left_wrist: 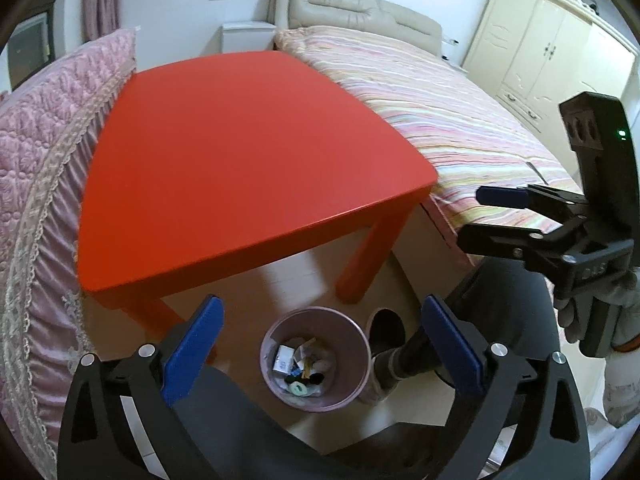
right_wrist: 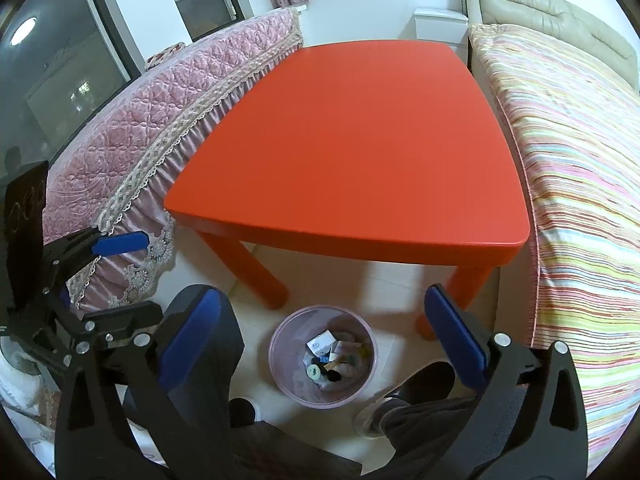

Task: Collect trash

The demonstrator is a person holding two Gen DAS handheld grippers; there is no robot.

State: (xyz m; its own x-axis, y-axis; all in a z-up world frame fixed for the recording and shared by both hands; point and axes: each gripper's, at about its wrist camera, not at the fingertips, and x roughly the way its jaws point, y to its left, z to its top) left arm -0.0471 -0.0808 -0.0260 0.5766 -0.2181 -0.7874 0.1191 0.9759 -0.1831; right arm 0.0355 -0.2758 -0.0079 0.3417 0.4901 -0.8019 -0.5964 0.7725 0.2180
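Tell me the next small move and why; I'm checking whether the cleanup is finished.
Probably just draw both tongs back. The left tongs and right tongs are open and empty above the pink bin, trash lies inside it, and the red table shows nothing left.

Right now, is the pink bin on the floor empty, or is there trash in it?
It holds trash. The pink bin stands upright by the red table, a small white box and other scraps lying at its bottom, well below the rim.
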